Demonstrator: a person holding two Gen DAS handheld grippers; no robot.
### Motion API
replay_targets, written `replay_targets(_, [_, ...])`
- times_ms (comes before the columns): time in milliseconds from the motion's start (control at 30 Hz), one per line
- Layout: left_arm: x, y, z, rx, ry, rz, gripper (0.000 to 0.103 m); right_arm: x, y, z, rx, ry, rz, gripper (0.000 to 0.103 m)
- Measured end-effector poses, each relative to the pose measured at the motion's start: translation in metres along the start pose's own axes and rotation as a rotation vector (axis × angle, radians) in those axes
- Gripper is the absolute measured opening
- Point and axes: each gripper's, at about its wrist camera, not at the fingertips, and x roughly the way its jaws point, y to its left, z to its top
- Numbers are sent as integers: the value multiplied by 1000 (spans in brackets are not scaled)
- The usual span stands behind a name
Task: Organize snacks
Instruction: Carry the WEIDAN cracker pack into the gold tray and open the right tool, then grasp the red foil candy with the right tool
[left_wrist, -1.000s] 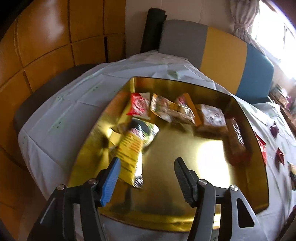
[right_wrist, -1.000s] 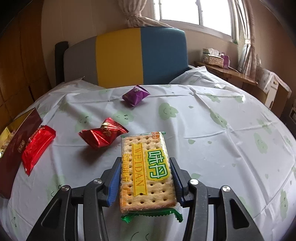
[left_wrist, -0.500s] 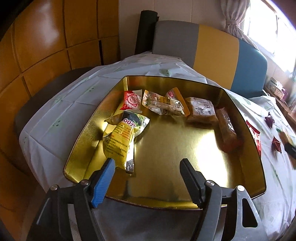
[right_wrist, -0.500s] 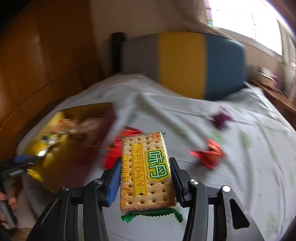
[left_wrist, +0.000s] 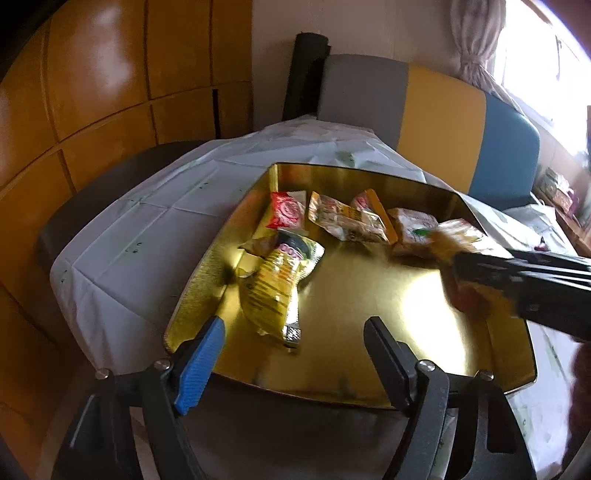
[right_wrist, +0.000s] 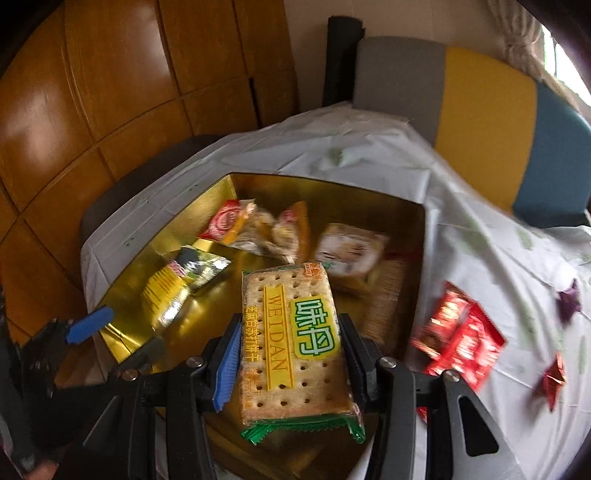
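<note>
A gold tray (left_wrist: 369, 177) (right_wrist: 332, 192) on the white tablecloth holds several snack packets, among them a yellow packet (left_wrist: 273, 291) (right_wrist: 166, 291). My right gripper (right_wrist: 290, 321) is shut on a cracker pack (right_wrist: 288, 343) with a green label, held over the tray's near right part. In the left wrist view that gripper (left_wrist: 517, 273) comes in blurred from the right above the tray. My left gripper (left_wrist: 295, 328) hovers at the tray's near edge with its jaws opening and gripping nothing. The yellow packet's near end lies on the tray just ahead of its gap.
Red wrappers (right_wrist: 461, 343), a small red one (right_wrist: 552, 380) and a purple one (right_wrist: 569, 299) lie on the tablecloth (right_wrist: 480, 240) right of the tray. A grey, yellow and blue seat back (left_wrist: 443, 103) stands behind the table. Wood panels (left_wrist: 92, 92) rise at the left.
The right gripper has swung left with the cracker pack, from over the tablecloth to over the tray. The left gripper has drawn back from the yellow packet and its jaws have widened.
</note>
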Motion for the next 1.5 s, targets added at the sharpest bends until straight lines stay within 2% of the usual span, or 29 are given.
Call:
replay_targets(233, [2, 15, 4, -38, -7, 47, 78, 44, 16, 18, 33, 81, 9, 50])
replay_targets(433, [3, 23, 3, -72, 4, 45, 78, 69, 16, 25, 95, 137, 30, 50])
replay_targets(633, [3, 25, 4, -79, 0, 48, 78, 83, 18, 25, 148, 154, 75, 51])
replay_targets(800, [0, 25, 4, -82, -13, 46, 78, 68, 17, 24, 143, 107, 83, 57])
replay_targets(933, [-1, 21, 3, -77, -10, 37, 78, 42, 14, 21, 109, 43, 79, 57])
replay_targets(1333, [-5, 4, -2, -45, 8, 1, 78, -19, -30, -5, 151, -74, -16, 57])
replay_targets(1500, [-10, -7, -4, -24, 5, -15, 78, -43, -62, -23, 205, -130, -102, 57])
